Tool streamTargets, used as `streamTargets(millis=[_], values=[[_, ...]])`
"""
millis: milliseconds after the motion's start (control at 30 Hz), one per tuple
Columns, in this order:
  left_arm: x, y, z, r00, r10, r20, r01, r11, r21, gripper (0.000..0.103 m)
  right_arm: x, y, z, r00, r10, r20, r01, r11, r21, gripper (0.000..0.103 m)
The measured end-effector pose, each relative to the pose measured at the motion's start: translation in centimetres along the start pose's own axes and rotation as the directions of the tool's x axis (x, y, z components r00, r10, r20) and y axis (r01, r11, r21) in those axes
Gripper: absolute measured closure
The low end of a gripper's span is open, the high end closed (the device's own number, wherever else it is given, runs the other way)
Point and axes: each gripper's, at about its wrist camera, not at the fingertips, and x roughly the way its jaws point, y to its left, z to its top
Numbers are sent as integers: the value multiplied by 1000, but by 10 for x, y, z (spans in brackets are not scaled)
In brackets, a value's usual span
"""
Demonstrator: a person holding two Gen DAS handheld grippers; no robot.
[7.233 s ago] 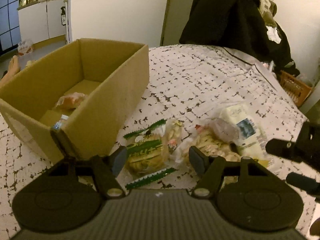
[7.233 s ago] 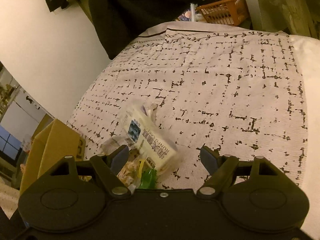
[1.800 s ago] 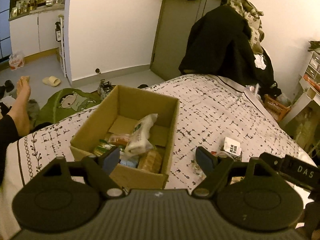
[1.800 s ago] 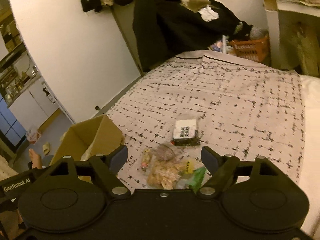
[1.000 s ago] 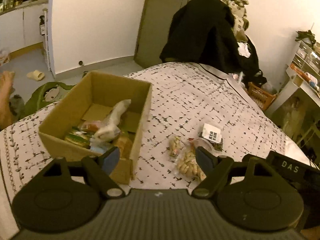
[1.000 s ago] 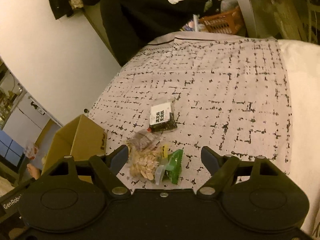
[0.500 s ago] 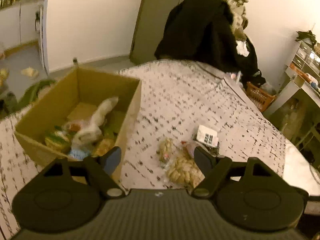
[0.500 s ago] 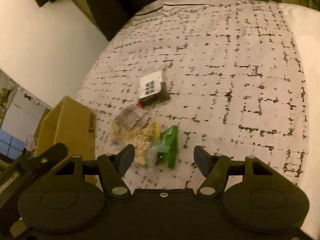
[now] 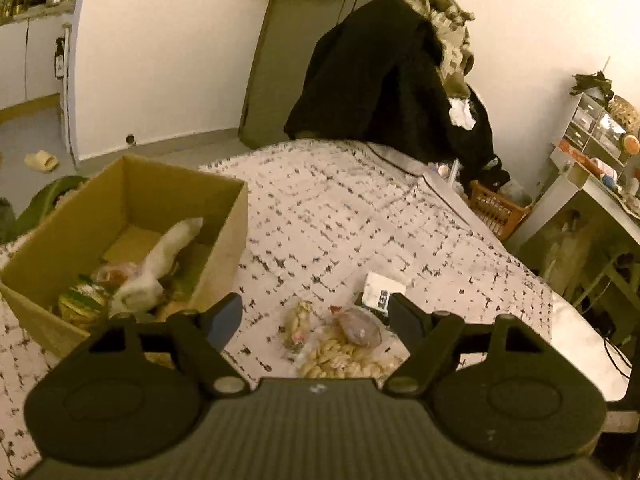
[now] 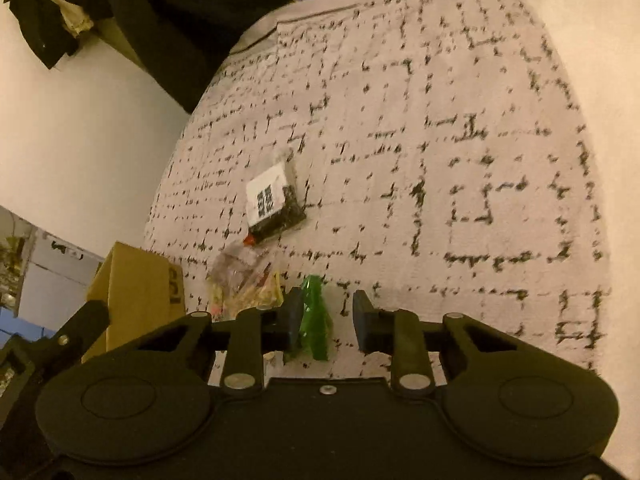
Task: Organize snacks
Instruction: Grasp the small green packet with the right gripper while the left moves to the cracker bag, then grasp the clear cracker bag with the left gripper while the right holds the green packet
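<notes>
The right gripper [image 10: 324,320] has just been narrowing its jaws around the green packet [image 10: 316,316], which lies between them on the bed [image 10: 440,120], not yet pinched. The left gripper [image 9: 316,320] hangs with jaws wide apart and empty above the peanut bag [image 9: 340,354]. A black-and-white packet [image 10: 272,200] also remains; the cardboard box [image 9: 224,236] already holds several snacks.

A bed [image 9: 360,216] covered by a pale spread with a broken black grid is seen under warm, dim light. Plain white walls [image 9: 160,60] are met by a grey floor [image 9: 24,136]. Dark clothing [image 9: 376,76] is heaped beside a closed door [image 9: 280,52] (its handle visible). An orange basket [image 9: 496,208] stands beside a white desk [image 9: 592,196].
</notes>
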Motion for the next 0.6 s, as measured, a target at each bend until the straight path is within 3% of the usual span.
streamTargets(millis=[267,600], values=[[25,0,-11,997,-35,-75,34,999,-14,24,14,5,0,999,-21,-34,20,1000,-20,74],[51,3,-27,991,-44,-125,46,999,11,22,22,2,5,997,48,-55,-46,998,48,70]])
